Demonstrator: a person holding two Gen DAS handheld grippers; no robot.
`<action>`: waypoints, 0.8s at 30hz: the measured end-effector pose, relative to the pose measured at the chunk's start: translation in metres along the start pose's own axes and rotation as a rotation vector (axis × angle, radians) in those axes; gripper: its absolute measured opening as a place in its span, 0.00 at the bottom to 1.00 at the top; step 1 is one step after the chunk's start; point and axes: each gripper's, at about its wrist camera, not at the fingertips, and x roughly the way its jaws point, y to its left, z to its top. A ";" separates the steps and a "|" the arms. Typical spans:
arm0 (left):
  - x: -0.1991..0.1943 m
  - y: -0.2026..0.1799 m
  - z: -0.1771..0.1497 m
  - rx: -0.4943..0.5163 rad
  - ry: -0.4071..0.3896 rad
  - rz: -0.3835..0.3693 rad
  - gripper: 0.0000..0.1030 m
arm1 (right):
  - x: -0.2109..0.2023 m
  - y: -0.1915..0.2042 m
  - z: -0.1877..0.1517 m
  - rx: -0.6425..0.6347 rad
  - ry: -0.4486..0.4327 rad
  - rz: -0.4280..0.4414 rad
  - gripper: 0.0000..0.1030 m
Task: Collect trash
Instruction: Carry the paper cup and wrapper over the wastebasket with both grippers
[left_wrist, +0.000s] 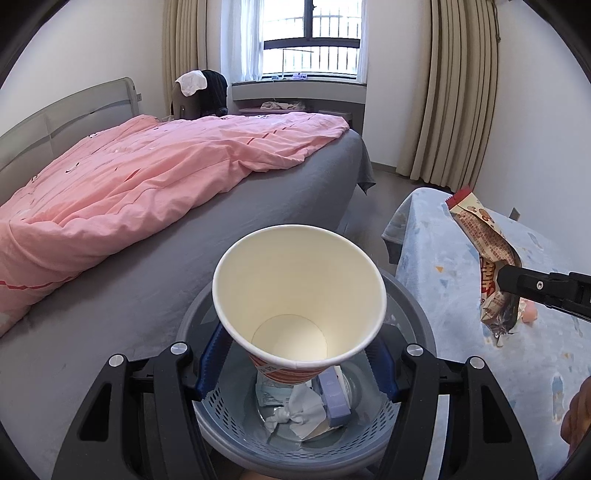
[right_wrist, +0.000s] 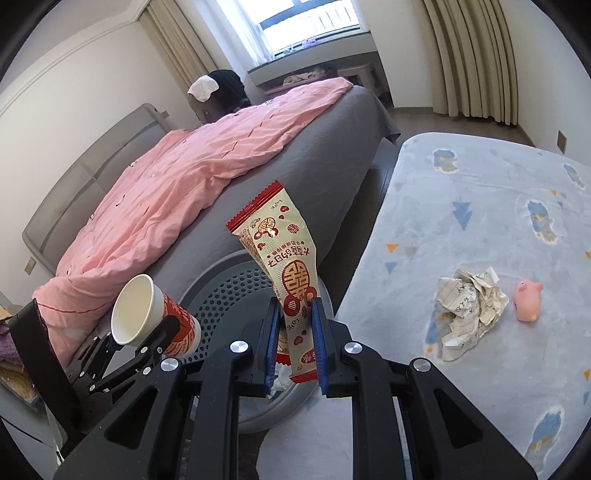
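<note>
1. Blue-padded jaws of my left gripper (left_wrist: 295, 363) are clamped on the sides of a white paper cup with red print (left_wrist: 299, 295), low in the centre of the left wrist view, mouth tipped toward the camera.
2. Directly beneath the cup sits the round grey perforated plastic bin (left_wrist: 207, 402), already holding crumpled tissue and a small lilac box.
3. My right gripper (right_wrist: 295, 332) is pinched tight on a cream-and-red snack wrapper (right_wrist: 284, 254), which stands up at the middle of the right wrist view, over the bin's edge.
4. To do this well, I think each piece should be well inside the rim before I let go, cup first, wrapper after.
5. Farther right, on the pale blue patterned cloth (right_wrist: 480, 199), a ball of crumpled paper (right_wrist: 469, 310) waits beside a small pink pig toy (right_wrist: 528, 301).
</note>
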 end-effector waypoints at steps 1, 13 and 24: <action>0.000 0.001 0.000 0.000 0.003 0.003 0.61 | 0.003 0.002 0.000 -0.005 0.004 0.003 0.17; 0.005 0.013 -0.005 -0.018 0.036 0.022 0.61 | 0.022 0.017 -0.002 -0.037 0.051 0.042 0.17; 0.013 0.022 -0.004 -0.047 0.059 0.046 0.61 | 0.043 0.032 -0.004 -0.088 0.093 0.039 0.18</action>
